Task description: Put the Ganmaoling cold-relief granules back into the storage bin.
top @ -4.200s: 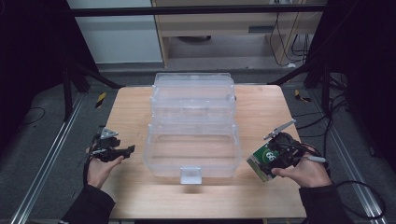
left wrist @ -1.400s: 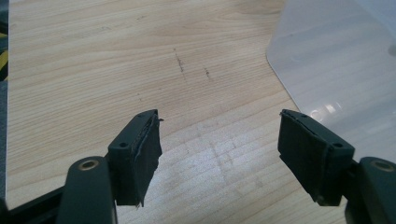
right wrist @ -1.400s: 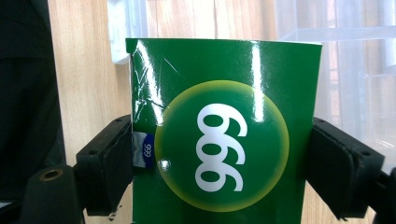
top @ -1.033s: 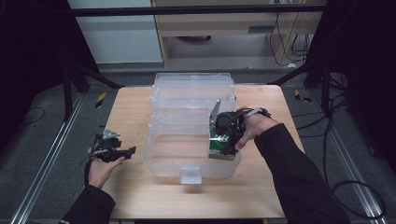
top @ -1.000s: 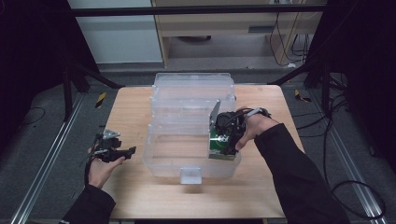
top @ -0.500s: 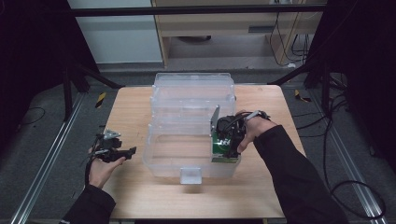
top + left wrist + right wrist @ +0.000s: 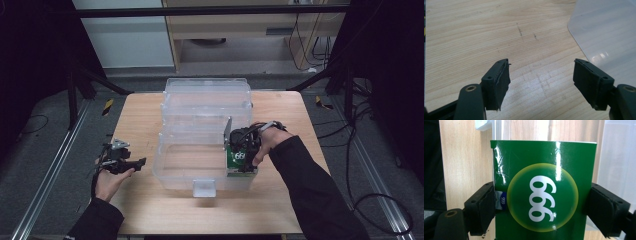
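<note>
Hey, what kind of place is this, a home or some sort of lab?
Probably a lab or workshop recording bench: a bare wooden table ringed by black frame struts, cables on grey floor, and sensor-fitted handheld grippers.

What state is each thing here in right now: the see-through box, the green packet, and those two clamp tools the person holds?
Clear plastic box: lid swung back, open, on the table.
Green packet: clamped between the jaws, held over the box's right front corner, one edge creased.
Right gripper: shut on the packet.
Left gripper: jaws wide apart, holding nothing, over bare wood beside the box.
Table: wooden, lightly scuffed.
</note>
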